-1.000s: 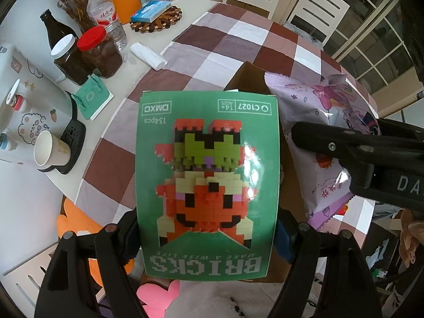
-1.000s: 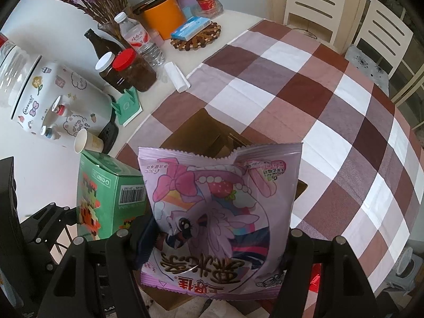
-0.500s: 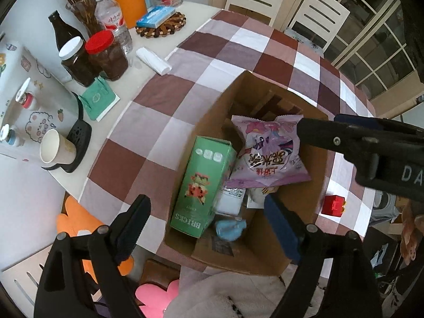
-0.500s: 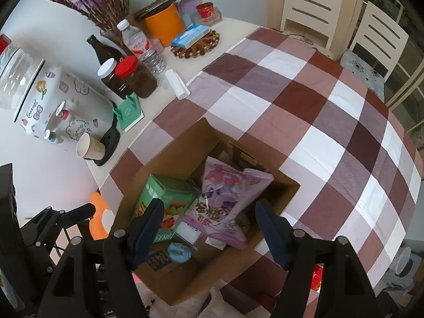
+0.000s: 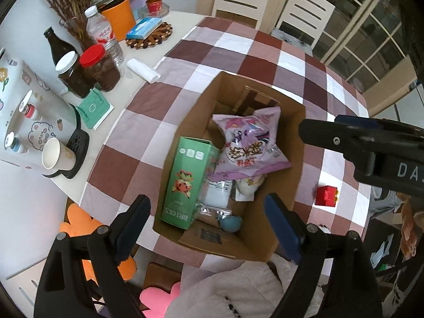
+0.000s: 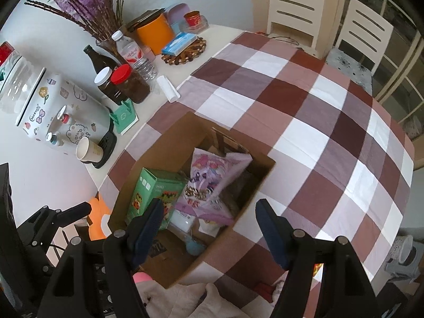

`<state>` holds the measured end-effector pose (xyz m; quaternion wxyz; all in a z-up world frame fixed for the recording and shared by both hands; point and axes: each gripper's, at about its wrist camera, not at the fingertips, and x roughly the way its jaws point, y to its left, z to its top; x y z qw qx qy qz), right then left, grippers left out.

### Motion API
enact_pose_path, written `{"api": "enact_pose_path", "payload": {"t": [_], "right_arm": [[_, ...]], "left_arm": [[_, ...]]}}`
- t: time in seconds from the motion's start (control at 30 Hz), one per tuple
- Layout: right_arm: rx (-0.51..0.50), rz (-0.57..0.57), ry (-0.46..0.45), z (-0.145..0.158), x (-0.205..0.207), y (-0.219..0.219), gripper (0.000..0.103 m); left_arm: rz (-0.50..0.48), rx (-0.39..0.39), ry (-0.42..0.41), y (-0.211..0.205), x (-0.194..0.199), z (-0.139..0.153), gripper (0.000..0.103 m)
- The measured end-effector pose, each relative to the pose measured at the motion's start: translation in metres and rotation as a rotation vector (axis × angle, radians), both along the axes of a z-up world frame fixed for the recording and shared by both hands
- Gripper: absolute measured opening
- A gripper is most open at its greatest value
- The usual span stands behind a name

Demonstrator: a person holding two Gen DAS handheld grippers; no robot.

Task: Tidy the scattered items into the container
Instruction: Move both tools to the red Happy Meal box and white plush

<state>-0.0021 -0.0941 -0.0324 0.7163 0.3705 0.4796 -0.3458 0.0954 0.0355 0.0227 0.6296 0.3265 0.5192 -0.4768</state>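
Observation:
An open cardboard box (image 5: 299, 143) (image 6: 172, 132) stands on the checked tablecloth near the table's front edge. Inside lie a green BRICKS box (image 5: 186, 182) (image 6: 148, 193) on the left and a purple pony snack bag (image 5: 249, 143) (image 6: 212, 180) on the right, over a few smaller items. My left gripper (image 5: 206, 225) hangs open and empty above the box's near side. My right gripper (image 6: 208, 225) is open and empty above the box; its body shows at the right of the left wrist view (image 5: 371, 145). A small red toy (image 5: 326, 196) lies on the cloth right of the box.
At the table's left stand a white sticker-covered cooker (image 6: 53, 111), a paper cup (image 6: 88, 149), two dark jars (image 6: 124, 84), bottles, a green card holder (image 6: 124, 116), a white roll (image 6: 168, 88), an orange tub (image 6: 155, 33) and dried flowers. Two white chairs (image 6: 299, 8) stand behind the table.
Both grippers opened: the green BRICKS box left my left gripper and the purple snack bag left my right one. Both now lie in the cardboard box, and both grippers have risen.

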Motion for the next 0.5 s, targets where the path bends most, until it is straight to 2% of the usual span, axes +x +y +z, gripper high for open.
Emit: {"api": "enact_pose_path", "payload": {"t": [0.27,0.5], "right_arm": [[0.005,-0.073,-0.005,0.000,-0.037,0.021,0.074],[0.016,-0.182,-0.005,-0.005,-0.085,0.036,0.074]], "left_arm": [[-0.084,0.003,-0.008,0.004,-0.034,0.002,0.089],[-0.184,0.011,-0.005,0.001,-0.074,0.000,0.089]]}}
